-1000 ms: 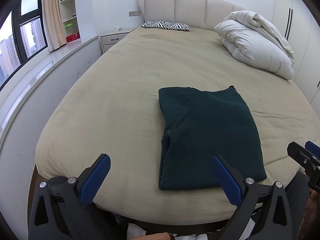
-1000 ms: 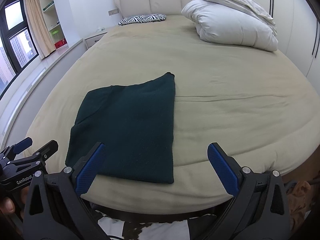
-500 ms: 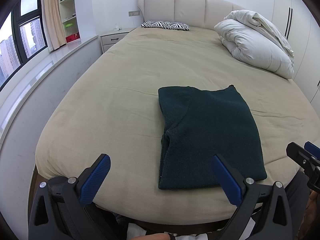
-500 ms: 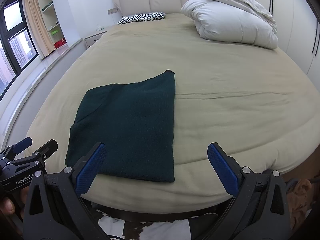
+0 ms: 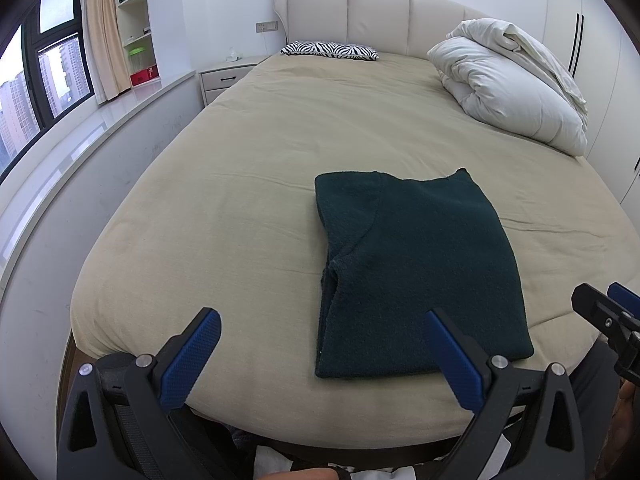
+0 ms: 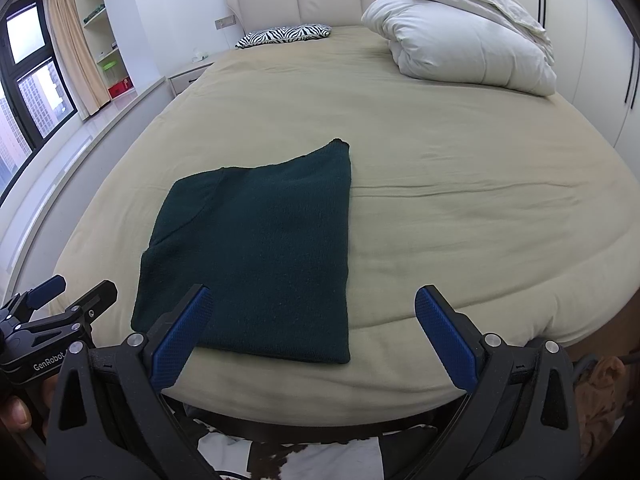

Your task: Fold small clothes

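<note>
— Nothing has moved since a second ago, as far as I can see: both claws sit where they were at the foot of the bed, and the cloth lies as it lay.

— Where is the garment now?

— I have the dark green knitted garment [image 5: 416, 268] folded into a rough rectangle, flat on the beige bedsheet [image 5: 248, 184], near the foot edge of the bed. From my right wrist camera the same garment [image 6: 260, 248] lies left of centre, with one pointed corner toward the headboard.

— And your claws?

— My left claw [image 5: 320, 356] is spread wide, its blue-padded fingers [image 5: 188, 364] well apart, holding nothing. It hangs off the foot of the bed, short of the garment's near edge. My right claw [image 6: 314, 332] is likewise spread, blue pads [image 6: 444, 336] far apart, empty, also just off the foot edge. Each claw shows at the rim of the other's view: the right one [image 5: 608, 320] at the right edge, the left one [image 6: 60, 308] at the left.

— Anything else on the bed?

— A bundled white duvet [image 5: 516, 88] lies at the far right near the padded cream headboard [image 5: 380, 16], and a zebra-striped pillow [image 5: 330, 49] lies at the head. A white nightstand [image 5: 224, 78] stands to the left.
</note>
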{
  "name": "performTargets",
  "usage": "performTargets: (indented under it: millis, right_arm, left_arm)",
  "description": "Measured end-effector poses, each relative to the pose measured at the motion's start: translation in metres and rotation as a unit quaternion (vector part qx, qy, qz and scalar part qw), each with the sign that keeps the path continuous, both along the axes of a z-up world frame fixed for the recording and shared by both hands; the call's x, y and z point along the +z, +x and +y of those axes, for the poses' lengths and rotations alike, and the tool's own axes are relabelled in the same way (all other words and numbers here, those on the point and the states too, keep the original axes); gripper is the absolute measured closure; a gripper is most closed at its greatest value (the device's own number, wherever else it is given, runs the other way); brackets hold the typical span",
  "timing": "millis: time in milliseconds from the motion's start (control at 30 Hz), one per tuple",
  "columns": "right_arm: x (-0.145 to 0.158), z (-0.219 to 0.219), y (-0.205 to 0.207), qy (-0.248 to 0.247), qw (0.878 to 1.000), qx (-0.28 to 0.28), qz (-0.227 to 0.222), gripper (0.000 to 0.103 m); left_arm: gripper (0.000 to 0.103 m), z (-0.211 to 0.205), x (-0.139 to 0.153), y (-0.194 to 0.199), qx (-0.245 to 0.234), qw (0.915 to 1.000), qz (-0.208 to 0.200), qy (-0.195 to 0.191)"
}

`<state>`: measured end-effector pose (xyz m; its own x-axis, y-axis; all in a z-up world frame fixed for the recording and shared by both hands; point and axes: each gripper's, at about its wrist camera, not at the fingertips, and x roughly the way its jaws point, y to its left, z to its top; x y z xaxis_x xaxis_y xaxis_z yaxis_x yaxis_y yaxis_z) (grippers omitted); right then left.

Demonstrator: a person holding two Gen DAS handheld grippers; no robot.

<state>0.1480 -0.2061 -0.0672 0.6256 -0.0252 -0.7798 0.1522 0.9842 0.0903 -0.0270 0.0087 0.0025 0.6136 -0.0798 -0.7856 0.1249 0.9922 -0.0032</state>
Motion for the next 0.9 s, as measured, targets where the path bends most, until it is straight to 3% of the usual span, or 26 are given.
performTargets:
  millis: [900]
  right_arm:
    - [-0.0020,0.0050,0.0014,0.003,1.000,0.000,0.003,0.000]
  left_arm:
    - [0.000,0.0088,-0.0050,0.0062,-0.010,0.9999,0.010,0.005]
